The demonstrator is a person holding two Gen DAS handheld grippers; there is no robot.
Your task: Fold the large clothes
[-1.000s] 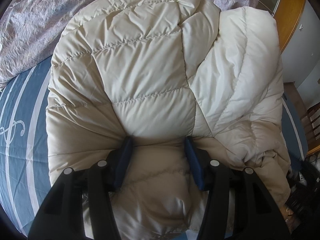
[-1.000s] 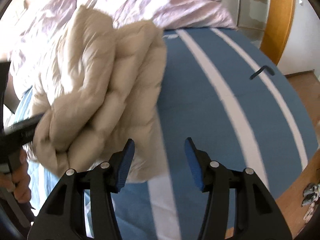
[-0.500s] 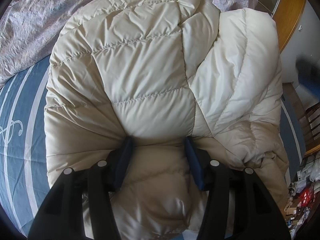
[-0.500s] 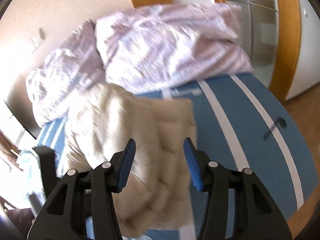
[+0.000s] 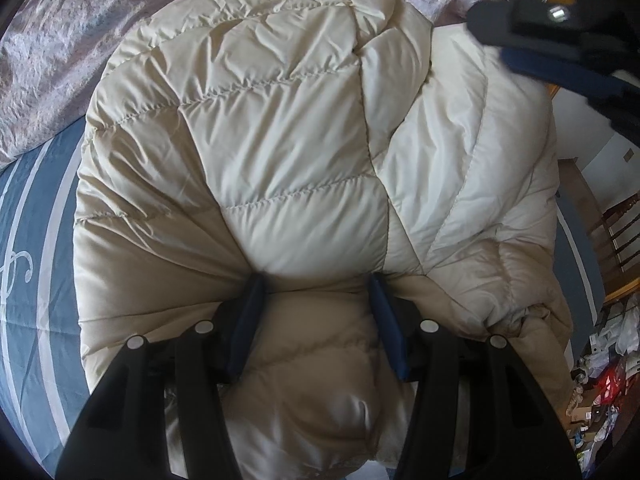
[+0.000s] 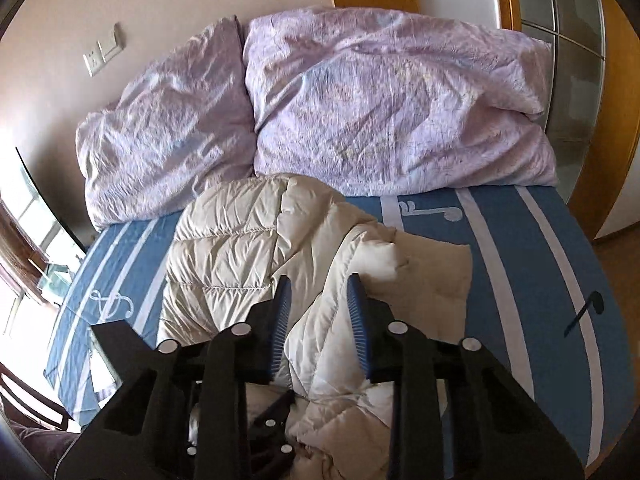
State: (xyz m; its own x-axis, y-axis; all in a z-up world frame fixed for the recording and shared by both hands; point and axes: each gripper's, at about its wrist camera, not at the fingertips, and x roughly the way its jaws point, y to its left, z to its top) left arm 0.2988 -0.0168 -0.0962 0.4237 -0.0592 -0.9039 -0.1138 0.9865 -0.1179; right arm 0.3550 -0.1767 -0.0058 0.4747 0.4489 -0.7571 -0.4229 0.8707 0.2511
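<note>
The jacket (image 6: 256, 256) heaps up over the middle of the bed (image 6: 520, 280), and it fills nearly the whole left wrist view. From it, at 12 o'clock, two pillows (image 6: 380, 104) bank up touching its far edge and shut off that way; behind them stands the wall (image 6: 180, 8). At 3 o'clock the striped sheet lies bare out to the bed's edge, with a wardrobe (image 6: 580, 60) beyond at 1 o'clock. At 9 o'clock a narrower strip of sheet is bare. The right gripper (image 5: 560, 40) hangs over the jacket's 1 o'clock corner. The left gripper (image 5: 316, 284) is sunk into the near fold.
</note>
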